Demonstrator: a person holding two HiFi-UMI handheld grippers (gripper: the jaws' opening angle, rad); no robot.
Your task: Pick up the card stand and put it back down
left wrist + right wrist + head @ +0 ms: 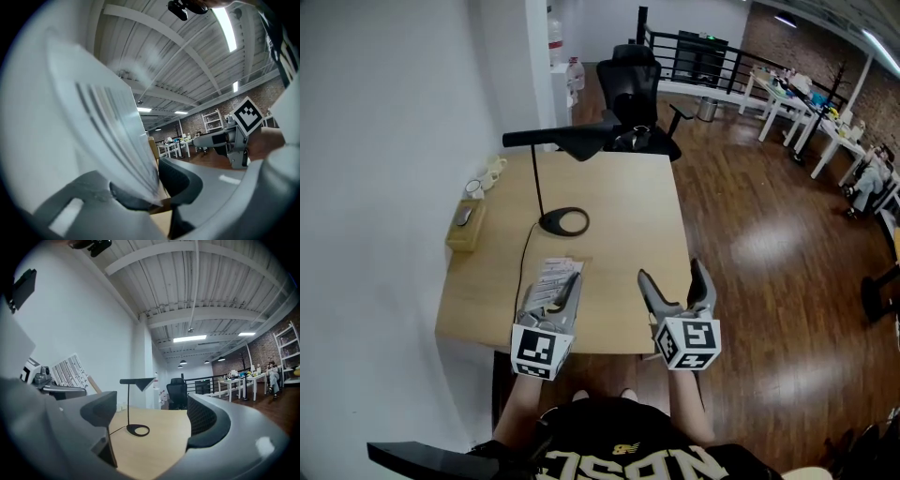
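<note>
Clear acrylic card stand [549, 277] is pinched tight by the left gripper [570, 287], tilted over the wooden table [619, 197]; the right gripper [669, 270] hangs beside it, jaws spread and empty

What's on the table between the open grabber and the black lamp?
Nothing but bare table, in the right gripper view, between the right gripper and the lamp; its cord trails aside.

Lamp [549, 223] ahead, bare tabletop [628, 216] rightward
</note>
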